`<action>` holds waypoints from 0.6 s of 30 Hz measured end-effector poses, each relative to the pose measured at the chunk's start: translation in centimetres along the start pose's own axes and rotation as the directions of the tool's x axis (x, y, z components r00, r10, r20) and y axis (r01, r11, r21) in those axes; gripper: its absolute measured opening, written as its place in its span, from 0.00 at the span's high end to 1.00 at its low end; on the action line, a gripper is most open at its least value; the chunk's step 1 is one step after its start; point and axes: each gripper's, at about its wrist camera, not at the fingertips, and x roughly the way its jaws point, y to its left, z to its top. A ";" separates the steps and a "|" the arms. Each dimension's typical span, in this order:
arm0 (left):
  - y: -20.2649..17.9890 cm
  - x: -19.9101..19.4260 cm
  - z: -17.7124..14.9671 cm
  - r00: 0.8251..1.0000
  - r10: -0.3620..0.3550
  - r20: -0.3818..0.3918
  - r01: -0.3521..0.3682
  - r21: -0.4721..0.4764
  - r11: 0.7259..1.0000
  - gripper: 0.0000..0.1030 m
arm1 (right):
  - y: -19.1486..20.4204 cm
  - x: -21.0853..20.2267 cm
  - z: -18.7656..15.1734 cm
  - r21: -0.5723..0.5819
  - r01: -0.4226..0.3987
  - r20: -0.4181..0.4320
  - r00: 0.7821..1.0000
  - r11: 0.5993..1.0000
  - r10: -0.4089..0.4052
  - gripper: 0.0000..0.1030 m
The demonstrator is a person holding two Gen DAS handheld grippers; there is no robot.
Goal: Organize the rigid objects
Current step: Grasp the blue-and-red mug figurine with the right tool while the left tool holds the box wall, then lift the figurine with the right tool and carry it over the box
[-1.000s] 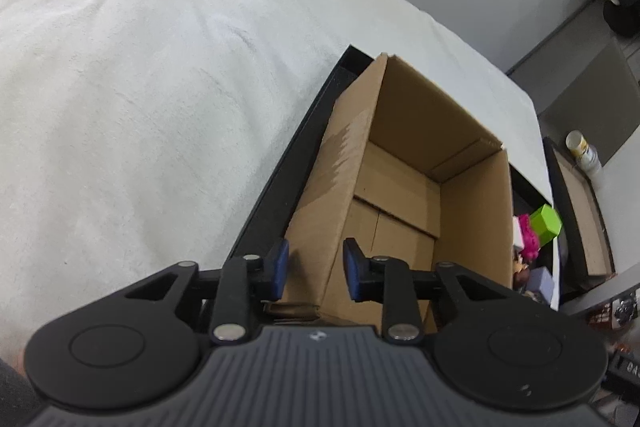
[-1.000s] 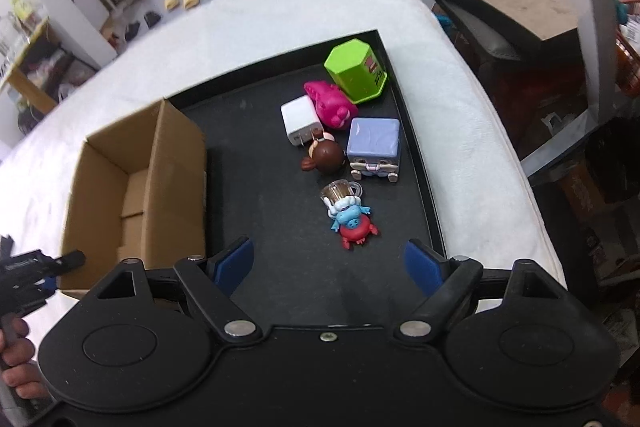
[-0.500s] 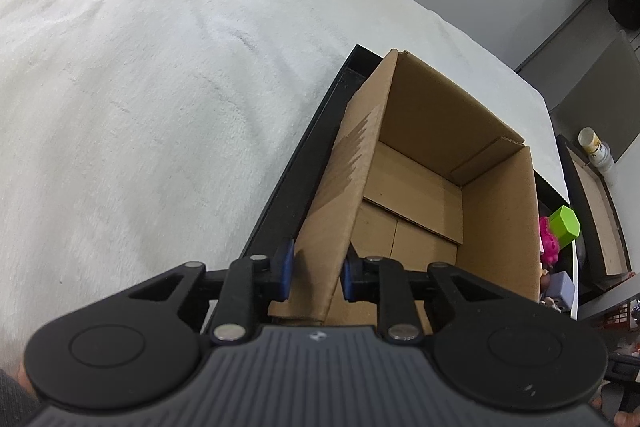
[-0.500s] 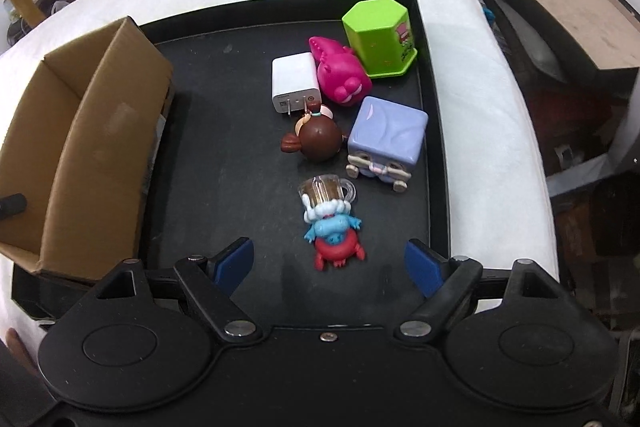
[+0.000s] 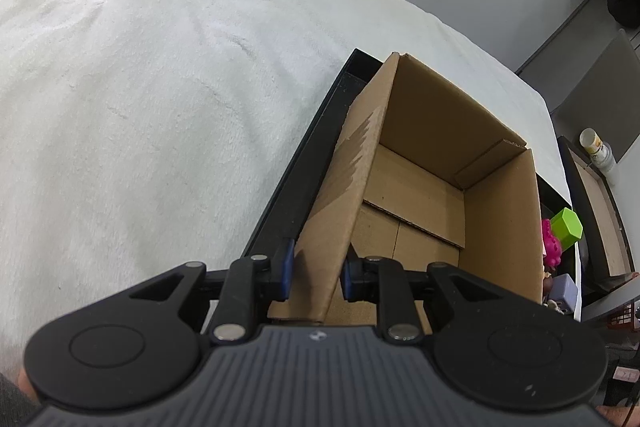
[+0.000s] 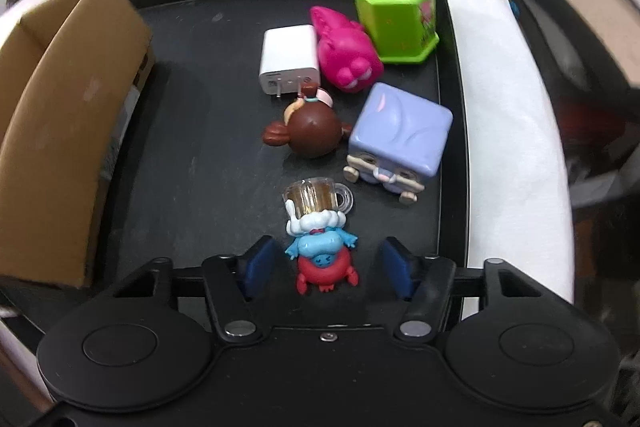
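Between the fingers of the right gripper (image 6: 324, 269) lies the small blue-and-red figurine with a white cap and a clear plastic mug (image 6: 320, 231). The two blue pads stand apart, one on each side of its red base, neither touching it as far as the view shows. The figurine's long axis runs straight ahead of the fingers, red base nearest, mug end farthest — so it lies along the gripper's line, not across it, and the coming pinch would fall across its narrow width. By my reading this is the pre-grasp: the fingers only need to come together.

Just beyond the mug sit the brown round-headed doll (image 6: 312, 133) and, to the right of it, the lilac cube-shaped toy (image 6: 398, 141). Farther ahead are the white wall charger (image 6: 288, 61), the pink plastic creature (image 6: 346, 53) and the green hexagonal box (image 6: 396, 17), all on the black tray (image 6: 200, 131).

The fingers of the left gripper (image 5: 316, 273) are clamped on the near wall of the open brown cardboard box (image 5: 436, 163), one pad outside and one inside. The box stretches ahead and to the right of them, nothing visible inside it. It stands on the tray, which rests on the white fleecy surface (image 5: 140, 87) — well to the left of the right fingers, where the figurine would presumably go.
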 end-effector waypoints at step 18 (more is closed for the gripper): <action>-0.7 -0.3 -0.4 0.998 0.028 0.063 -0.030 0.036 0.999 0.82 | -0.3 -6.1 -0.5 0.090 -0.088 0.119 0.990 0.992 0.077 0.64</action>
